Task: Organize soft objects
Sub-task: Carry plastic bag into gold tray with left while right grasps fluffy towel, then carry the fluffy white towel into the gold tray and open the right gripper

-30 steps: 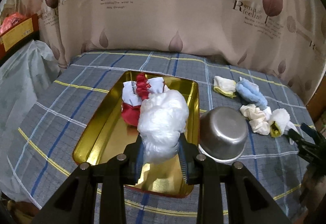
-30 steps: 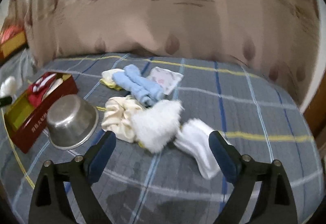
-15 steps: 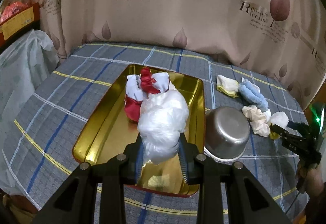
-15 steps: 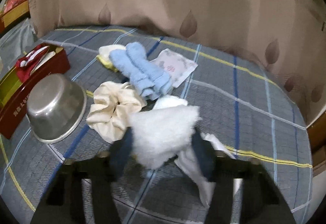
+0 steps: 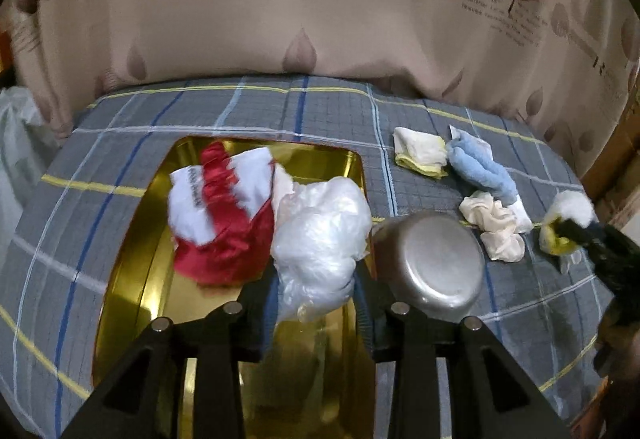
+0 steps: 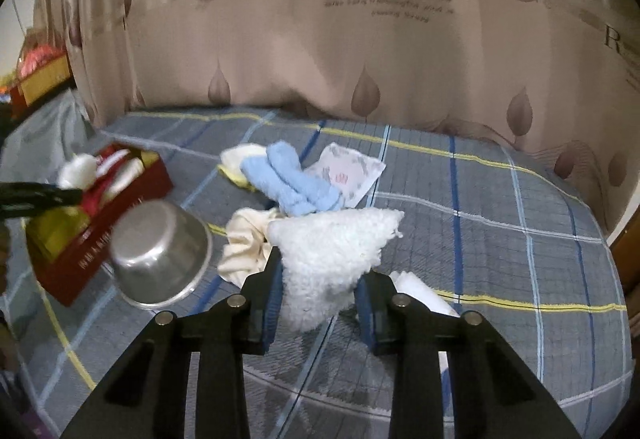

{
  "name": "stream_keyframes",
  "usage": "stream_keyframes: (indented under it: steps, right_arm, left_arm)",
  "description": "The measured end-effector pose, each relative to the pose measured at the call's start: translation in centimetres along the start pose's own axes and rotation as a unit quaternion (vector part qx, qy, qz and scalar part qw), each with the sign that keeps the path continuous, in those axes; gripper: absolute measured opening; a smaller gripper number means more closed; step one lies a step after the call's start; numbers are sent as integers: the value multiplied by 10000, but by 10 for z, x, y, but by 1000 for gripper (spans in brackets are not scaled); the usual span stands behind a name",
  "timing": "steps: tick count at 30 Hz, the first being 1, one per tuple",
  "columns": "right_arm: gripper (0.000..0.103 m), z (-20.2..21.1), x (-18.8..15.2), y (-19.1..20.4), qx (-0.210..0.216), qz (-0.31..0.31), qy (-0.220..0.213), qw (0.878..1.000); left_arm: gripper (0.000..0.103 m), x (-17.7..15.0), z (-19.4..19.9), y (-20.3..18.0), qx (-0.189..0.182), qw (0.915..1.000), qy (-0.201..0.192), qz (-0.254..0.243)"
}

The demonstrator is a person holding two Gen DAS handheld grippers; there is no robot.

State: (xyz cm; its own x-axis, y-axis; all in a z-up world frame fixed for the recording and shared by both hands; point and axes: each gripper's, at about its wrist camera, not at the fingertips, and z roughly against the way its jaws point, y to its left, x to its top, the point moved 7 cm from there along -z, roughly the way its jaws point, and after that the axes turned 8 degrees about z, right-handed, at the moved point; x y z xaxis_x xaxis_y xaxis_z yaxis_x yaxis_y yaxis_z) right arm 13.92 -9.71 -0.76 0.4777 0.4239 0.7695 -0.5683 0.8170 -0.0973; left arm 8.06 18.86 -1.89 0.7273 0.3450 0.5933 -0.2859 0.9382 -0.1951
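My left gripper (image 5: 316, 279) hangs over the gold tray (image 5: 132, 271) with a crumpled white plastic bag (image 5: 320, 231) between its pads. Its jaws are opening, though the pads still touch the bag. A red and white cloth (image 5: 224, 223) lies in the tray beside the bag. My right gripper (image 6: 318, 279) is closing on a white fluffy cloth (image 6: 332, 247), which is squeezed between the blue pads and lifted off the plaid cover. In the left wrist view the right gripper (image 5: 576, 235) shows at the right edge with the fluffy cloth (image 5: 572, 207).
An upturned steel bowl (image 5: 432, 263) sits right of the tray. Behind it lie a blue towel (image 6: 296, 179), a cream scrunchie (image 6: 244, 239), a white and yellow cloth (image 6: 240, 159), a paper sachet (image 6: 348, 171) and a white folded cloth (image 6: 420, 291). A curtain closes the back.
The right gripper went from wide open to closed on the fluffy cloth and raised it. The left gripper carried the bag closer over the tray, toward the bowl side.
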Motion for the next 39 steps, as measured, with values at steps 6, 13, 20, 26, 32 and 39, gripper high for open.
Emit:
stream_keyframes:
  steps: [6, 13, 20, 26, 32, 39]
  right_arm:
    - [30, 18, 8, -5, 2, -95, -232, 9997]
    - [30, 27, 9, -8, 87, -333, -350, 9988]
    - [30, 39, 19, 10, 406, -409, -486, 9972]
    - [30, 46, 42, 59, 958, -226, -633, 9931]
    - [30, 48, 62, 131, 1636, 64, -682, 9841]
    - [30, 30, 77, 221, 2391, 301, -418, 9696]
  left_arm:
    - [42, 8, -25, -2, 111, 9994, 111, -314]
    - [47, 11, -29, 3, 218, 9994, 51, -247]
    - [48, 11, 13, 22, 403, 9978, -376, 366]
    - [48, -17, 63, 45, 742, 9920, -579, 843]
    - [48, -58, 100, 62, 1060, 9869, -623, 1049]
    - [48, -103, 127, 82, 1221, 9806, -582, 1416]
